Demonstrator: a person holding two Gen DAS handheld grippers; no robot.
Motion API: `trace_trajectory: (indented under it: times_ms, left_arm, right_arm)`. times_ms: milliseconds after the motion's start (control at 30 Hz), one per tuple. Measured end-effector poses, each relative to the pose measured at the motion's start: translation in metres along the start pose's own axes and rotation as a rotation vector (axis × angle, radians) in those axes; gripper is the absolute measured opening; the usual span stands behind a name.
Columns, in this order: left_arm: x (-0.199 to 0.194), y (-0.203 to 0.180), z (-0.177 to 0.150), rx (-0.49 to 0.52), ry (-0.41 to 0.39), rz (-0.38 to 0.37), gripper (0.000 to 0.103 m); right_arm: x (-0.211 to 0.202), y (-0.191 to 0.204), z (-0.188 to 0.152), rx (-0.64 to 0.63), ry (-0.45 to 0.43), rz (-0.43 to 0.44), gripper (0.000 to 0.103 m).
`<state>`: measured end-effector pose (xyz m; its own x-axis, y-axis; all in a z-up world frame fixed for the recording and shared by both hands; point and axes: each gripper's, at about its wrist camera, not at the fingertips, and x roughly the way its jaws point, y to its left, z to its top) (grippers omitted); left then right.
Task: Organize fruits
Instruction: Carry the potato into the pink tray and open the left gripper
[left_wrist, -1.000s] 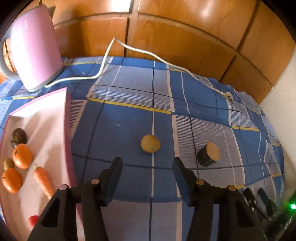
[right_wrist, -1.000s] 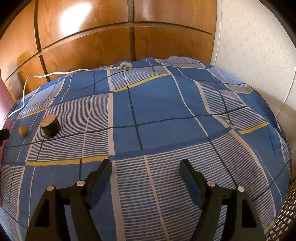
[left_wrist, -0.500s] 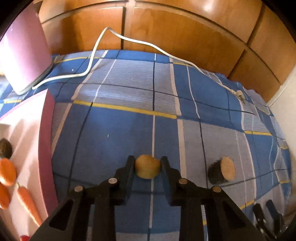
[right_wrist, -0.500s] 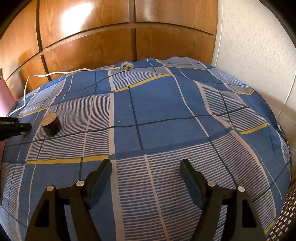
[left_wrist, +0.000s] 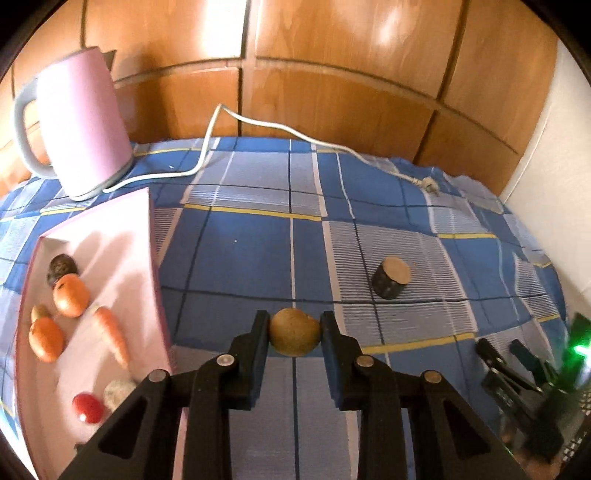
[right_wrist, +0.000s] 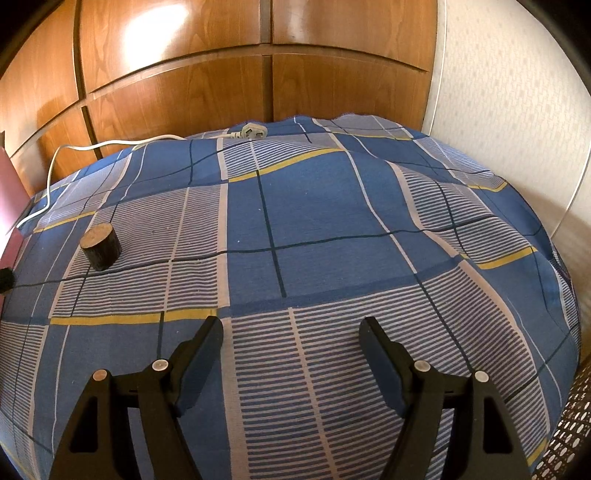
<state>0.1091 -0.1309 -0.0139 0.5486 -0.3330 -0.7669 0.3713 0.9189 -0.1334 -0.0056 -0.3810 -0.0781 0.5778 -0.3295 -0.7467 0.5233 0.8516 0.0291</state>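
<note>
Warm, fairly bright light fills both views. Broad glare patches sit on the glossy wood panels (right_wrist: 177, 85), strongest near the top. Fisheye distortion bows the panel seams and bulges the checked cloth (right_wrist: 314, 206), with dark vignetting in the corners. In the left wrist view the pink tray (left_wrist: 122, 236) and its contents are smeared by motion blur; the right wrist view is sharp.

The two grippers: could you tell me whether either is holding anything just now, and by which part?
The left gripper is shut on the round brown fruit, its pads pressing the fruit's two opposite sides. The right gripper is open and holds nothing.
</note>
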Motion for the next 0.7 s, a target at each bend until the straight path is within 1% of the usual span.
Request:
trace_trajectory:
  times_ms: [133,467,567,700]
  left_arm:
    - [-0.023,0.008,-0.008,-0.013,-0.033,0.004,0.028]
    - [-0.059,0.048,-0.02,-0.095,-0.077,0.011,0.028]
    - [-0.068,0.068,-0.024,-0.142,-0.085,0.004,0.028]
    - [-0.082,0.11,-0.036,-0.25,-0.081,-0.003,0.028]
  right_arm:
    - [0.0,0.001,0.0,-0.001,0.002,0.001,0.077]
    - [0.0,0.001,-0.001,-0.003,0.005,-0.004,0.077]
    - [0.001,0.001,0.0,-0.007,0.006,-0.008,0.077]
    - [0.002,0.001,0.0,-0.011,0.01,-0.013,0.077]
